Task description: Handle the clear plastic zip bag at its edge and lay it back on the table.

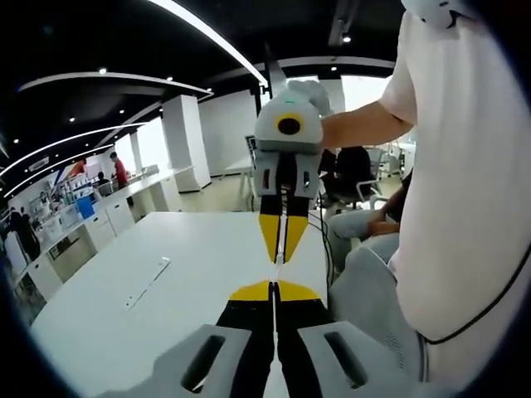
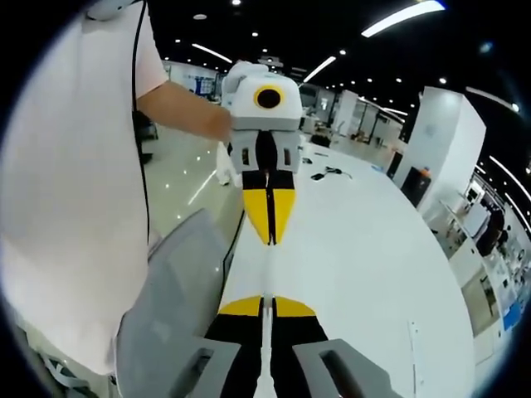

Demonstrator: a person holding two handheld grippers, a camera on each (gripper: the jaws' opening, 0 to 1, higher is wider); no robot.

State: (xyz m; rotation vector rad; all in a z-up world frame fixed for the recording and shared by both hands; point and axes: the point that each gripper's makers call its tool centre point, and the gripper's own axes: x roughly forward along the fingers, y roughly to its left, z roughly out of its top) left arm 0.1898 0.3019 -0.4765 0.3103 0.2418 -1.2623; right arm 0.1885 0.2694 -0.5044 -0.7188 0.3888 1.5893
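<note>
I've got the clear plastic zip bag stretched edge-on between my two grippers, so thin it reads as one pale sliver above the white table, near its edge by the person in the white shirt. One bag, two grippers. In the left gripper view, my left gripper has its yellow-tipped jaws pressed together on the near edge; the right gripper pinches the far edge. In the right gripper view, the right gripper is closed on the bag too.
</note>
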